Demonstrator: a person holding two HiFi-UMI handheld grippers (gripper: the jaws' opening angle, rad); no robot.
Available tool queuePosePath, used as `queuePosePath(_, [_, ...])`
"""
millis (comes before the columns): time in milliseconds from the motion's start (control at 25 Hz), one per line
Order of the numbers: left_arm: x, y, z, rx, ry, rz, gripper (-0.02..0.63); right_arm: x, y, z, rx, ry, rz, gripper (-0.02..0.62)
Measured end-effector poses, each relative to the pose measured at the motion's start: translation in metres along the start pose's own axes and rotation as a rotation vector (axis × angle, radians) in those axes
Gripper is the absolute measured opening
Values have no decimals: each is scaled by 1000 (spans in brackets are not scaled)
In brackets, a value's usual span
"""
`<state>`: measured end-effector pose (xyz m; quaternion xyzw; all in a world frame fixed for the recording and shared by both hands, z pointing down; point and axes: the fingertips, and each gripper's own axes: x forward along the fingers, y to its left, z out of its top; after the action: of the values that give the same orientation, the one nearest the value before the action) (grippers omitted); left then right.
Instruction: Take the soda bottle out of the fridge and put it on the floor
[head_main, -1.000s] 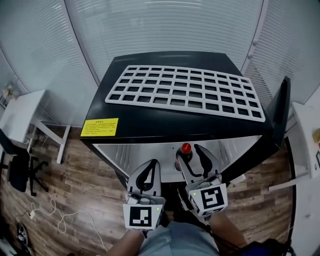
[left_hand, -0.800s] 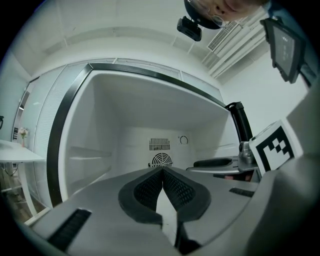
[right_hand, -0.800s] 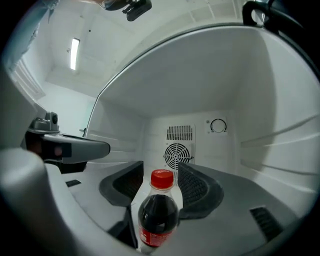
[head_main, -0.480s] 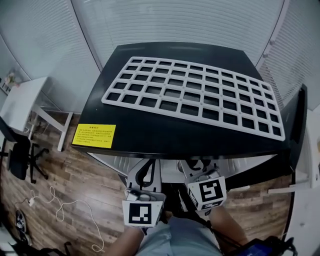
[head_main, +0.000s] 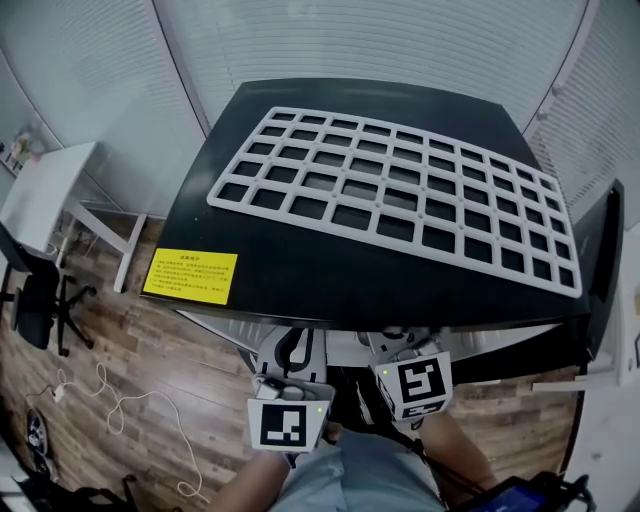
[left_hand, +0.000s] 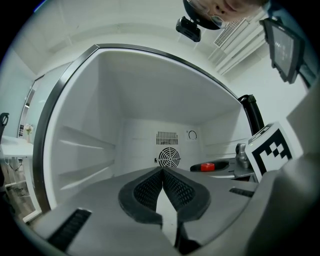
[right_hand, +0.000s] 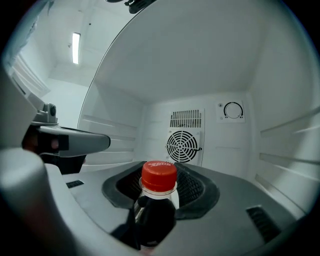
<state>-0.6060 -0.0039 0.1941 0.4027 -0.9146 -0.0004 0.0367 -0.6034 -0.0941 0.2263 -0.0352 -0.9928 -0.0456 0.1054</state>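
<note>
Soda bottle (right_hand: 152, 210), just one, clear plastic with dark drink and a red cap (right_hand: 159, 176) (cap lettering unreadable), stands inside the white fridge (right_hand: 200, 75), between the two mesh-textured pads (right_hand: 192, 186) of the right gripper (right_hand: 162, 172), which have just been closing and now pinch it. Jaws of the left gripper (left_hand: 163, 170) are pressed together, empty.

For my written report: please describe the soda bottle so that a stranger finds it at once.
Look into the open fridge with white inner walls. Before the round fan grille on its back wall stands the soda bottle: dark drink, red cap.
</note>
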Motion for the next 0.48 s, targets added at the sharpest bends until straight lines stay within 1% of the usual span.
queuePosePath(120, [0, 0, 1, -8, -2, 3, 17, 0, -2, 3, -19, -10, -11, 176])
queuePosePath(200, [-1, 0, 2, -18, -8, 6, 17, -1, -1, 3, -21, 5, -9, 170])
queuePosePath(320, [-1, -1, 2, -10, -9, 4, 17, -3, 2, 2, -11, 31, 5, 161])
queuePosePath(480, [-2, 0, 4, -3, -9, 5, 17, -4, 4, 11, -16, 41, 20, 130])
